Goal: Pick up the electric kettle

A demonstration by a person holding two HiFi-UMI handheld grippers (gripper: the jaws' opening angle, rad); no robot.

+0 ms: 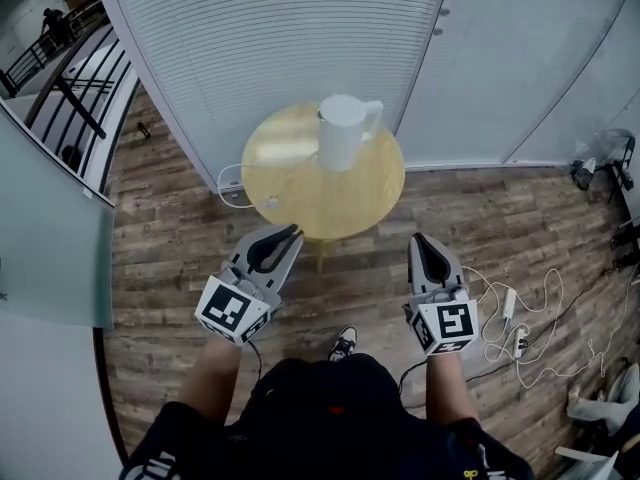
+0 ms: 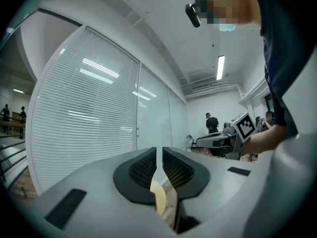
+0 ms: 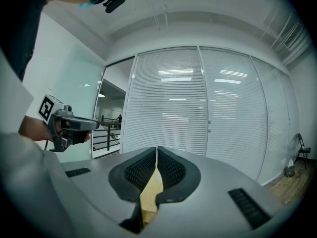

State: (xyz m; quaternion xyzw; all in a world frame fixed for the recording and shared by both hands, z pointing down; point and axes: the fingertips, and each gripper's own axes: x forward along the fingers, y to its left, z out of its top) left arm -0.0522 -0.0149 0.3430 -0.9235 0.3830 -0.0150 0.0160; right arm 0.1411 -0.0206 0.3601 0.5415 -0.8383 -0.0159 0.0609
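White electric kettle (image 1: 343, 133) standing upright at far edge of round worktop (image 1: 300, 193), lid shut, contents hidden, handle pointing right. Off its near edge, left gripper (image 1: 292, 232) and right gripper (image 1: 418, 238) hovering, fingers clenched on nothing.

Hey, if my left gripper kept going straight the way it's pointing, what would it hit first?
Probably the white kettle on the round table; the shut left gripper aims toward it. Its height is unclear, so the table's near rim might come first.

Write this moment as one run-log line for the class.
electric kettle: white, upright on round wooden table, untouched | left gripper: fingers shut, empty | right gripper: fingers shut, empty
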